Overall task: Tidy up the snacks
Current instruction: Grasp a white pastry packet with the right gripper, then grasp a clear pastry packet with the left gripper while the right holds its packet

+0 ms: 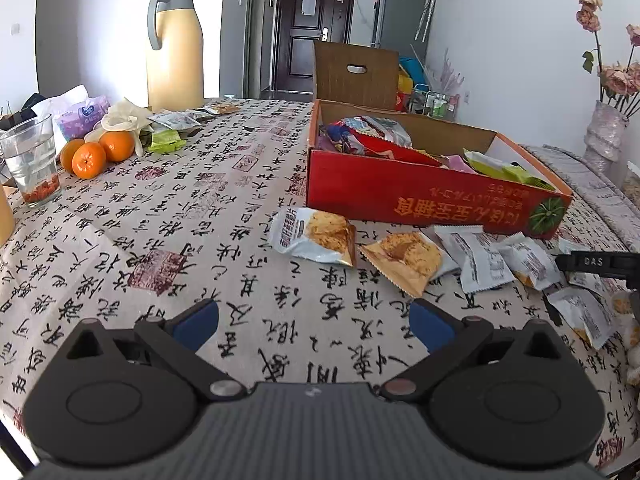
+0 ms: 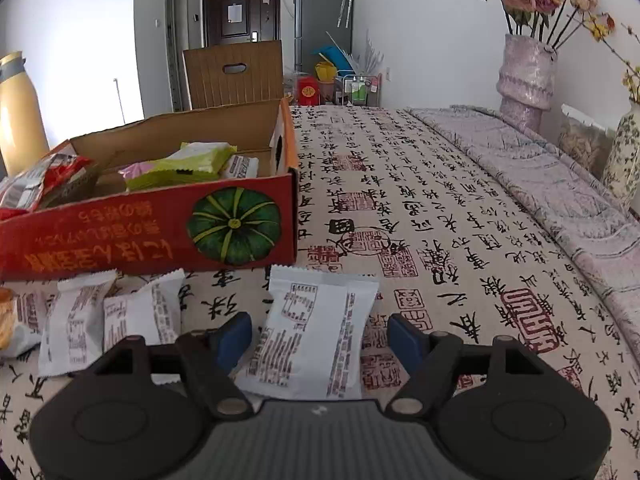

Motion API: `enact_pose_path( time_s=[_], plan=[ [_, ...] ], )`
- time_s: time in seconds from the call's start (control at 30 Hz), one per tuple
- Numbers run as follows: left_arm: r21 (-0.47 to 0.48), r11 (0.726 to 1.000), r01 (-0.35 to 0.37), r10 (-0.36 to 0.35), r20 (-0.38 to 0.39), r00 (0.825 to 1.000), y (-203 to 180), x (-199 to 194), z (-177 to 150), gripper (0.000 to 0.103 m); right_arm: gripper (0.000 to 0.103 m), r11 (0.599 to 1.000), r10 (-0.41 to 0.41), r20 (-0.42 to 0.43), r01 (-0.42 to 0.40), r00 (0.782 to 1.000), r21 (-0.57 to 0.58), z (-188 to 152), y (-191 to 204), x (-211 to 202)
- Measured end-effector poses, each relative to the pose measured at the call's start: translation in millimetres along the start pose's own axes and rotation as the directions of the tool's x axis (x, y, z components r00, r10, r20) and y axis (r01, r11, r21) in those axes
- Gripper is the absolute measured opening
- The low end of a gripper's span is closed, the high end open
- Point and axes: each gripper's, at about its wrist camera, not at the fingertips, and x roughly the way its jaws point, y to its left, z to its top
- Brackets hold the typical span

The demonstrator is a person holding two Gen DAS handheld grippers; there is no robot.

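Observation:
A red cardboard box with its flap up stands on the calligraphy tablecloth and holds several snack packets. Loose packets lie in front of it: a white-and-blue one, an orange one and several white ones. My left gripper is open over bare cloth, short of these packets, with nothing between its fingers. My right gripper is open near the box's pumpkin-printed corner. A white packet lies flat on the cloth between its fingers, and the right pad stands clear of it. Two more white packets lie to its left.
A yellow thermos, three oranges, a glass of water, a tissue pack and more green and white snack packets sit at the table's far left. Flower vases stand along the right edge on a folded grey cloth.

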Motion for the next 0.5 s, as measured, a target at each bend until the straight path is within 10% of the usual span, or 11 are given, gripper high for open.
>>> enact_pose_path(
  time_s=[0.13,0.5],
  plan=[
    [0.010,1.000,-0.008,0.008,0.003,1.000,-3,7,11,0.103,0.042,0.999,0.037,0.032,-0.036,0.999,-0.024,-4,1,-4],
    [0.037,0.997,-0.071,0.071,-0.007,0.997,-3,39,52,0.103,0.040,0.999,0.046,0.182,-0.046,0.982,-0.002,-12,-3,-29]
  ],
)
